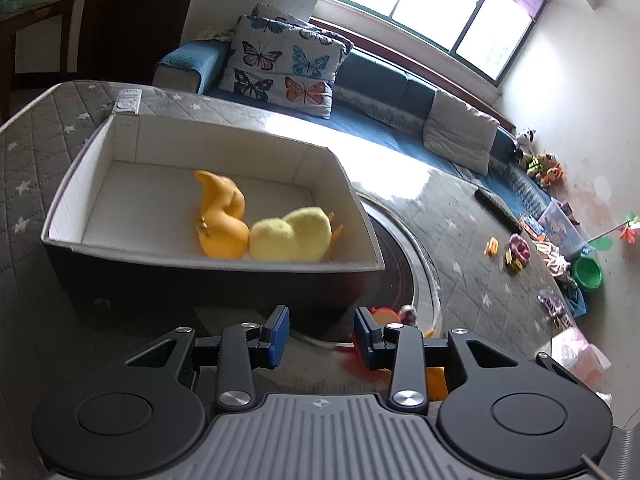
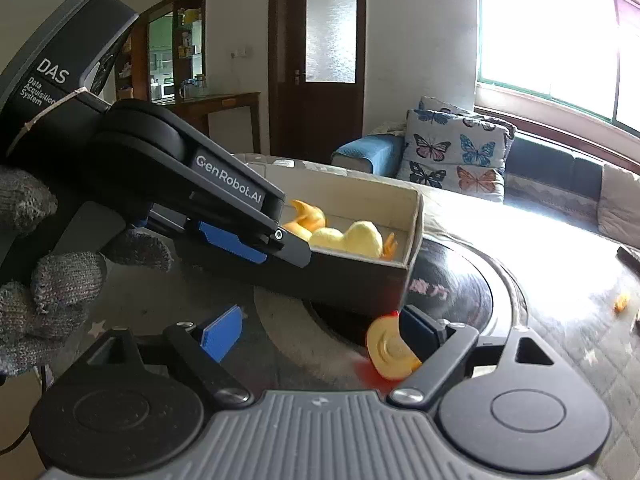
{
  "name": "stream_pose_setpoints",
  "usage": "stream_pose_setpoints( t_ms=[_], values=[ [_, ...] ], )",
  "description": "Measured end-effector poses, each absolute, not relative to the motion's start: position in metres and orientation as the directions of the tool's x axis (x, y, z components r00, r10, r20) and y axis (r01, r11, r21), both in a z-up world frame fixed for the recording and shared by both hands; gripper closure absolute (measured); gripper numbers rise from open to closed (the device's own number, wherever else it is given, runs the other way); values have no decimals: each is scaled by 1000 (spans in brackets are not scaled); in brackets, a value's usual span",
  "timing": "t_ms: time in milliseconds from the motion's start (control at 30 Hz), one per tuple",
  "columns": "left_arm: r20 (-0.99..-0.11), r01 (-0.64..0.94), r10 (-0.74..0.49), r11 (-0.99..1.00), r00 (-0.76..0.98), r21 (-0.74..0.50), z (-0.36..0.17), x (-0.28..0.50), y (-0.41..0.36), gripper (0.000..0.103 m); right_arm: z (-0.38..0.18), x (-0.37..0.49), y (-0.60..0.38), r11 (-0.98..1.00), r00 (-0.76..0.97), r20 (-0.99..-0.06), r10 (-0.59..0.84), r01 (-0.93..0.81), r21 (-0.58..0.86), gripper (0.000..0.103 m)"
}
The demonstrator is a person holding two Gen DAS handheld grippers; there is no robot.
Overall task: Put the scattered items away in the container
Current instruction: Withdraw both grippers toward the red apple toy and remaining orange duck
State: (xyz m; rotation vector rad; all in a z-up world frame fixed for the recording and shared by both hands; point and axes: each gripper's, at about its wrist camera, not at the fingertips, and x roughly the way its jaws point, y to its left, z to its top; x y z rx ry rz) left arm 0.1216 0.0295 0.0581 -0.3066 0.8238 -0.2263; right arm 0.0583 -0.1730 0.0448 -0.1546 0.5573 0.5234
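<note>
A dark box with a white lining [image 1: 120, 160] sits on the quilted mat. In it lie an orange toy [image 1: 220, 220] and a pale yellow plush duck [image 1: 292, 236]; both also show in the right wrist view, the orange toy [image 2: 308, 216] and the duck [image 2: 352, 238]. My left gripper [image 1: 322, 334] is open and empty in front of the box's near wall. My right gripper [image 2: 320, 334] is open, with a yellow and red toy [image 2: 390, 354] lying just inside its right finger. The same toy peeks out behind the left gripper's right finger [image 1: 384, 314].
A round black robot vacuum [image 1: 404, 264] lies under the box's right end. Small toys [image 1: 516, 254] and a green bowl [image 1: 587, 274] are scattered on the mat at right. A blue sofa with butterfly cushions [image 1: 280, 68] stands behind. A remote [image 1: 128, 100] lies beyond the box.
</note>
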Motion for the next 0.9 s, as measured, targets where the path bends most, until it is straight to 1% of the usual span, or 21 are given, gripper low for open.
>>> stream_pose_setpoints(
  t_ms=[100,667,733,800,900],
  values=[
    [-691,86,-319,933,648,-350,53,116,24,64,42,52,-180,867,726,-547,417,-498,0,12],
    [-727,115,-344,931,594,-347,36,102,-4,64,30,33,-211,903,741,-571,354,-430,2,10],
    [-730,120,-347,931,589,-346,35,102,-8,64,29,32,-212,905,739,-575,349,-426,1,9],
    [-733,126,-350,930,583,-344,34,101,-12,64,27,31,-214,908,742,-578,340,-420,-4,6],
    [-738,131,-353,930,575,-343,31,101,-16,64,25,30,-217,912,742,-584,330,-410,-5,6]
  ],
)
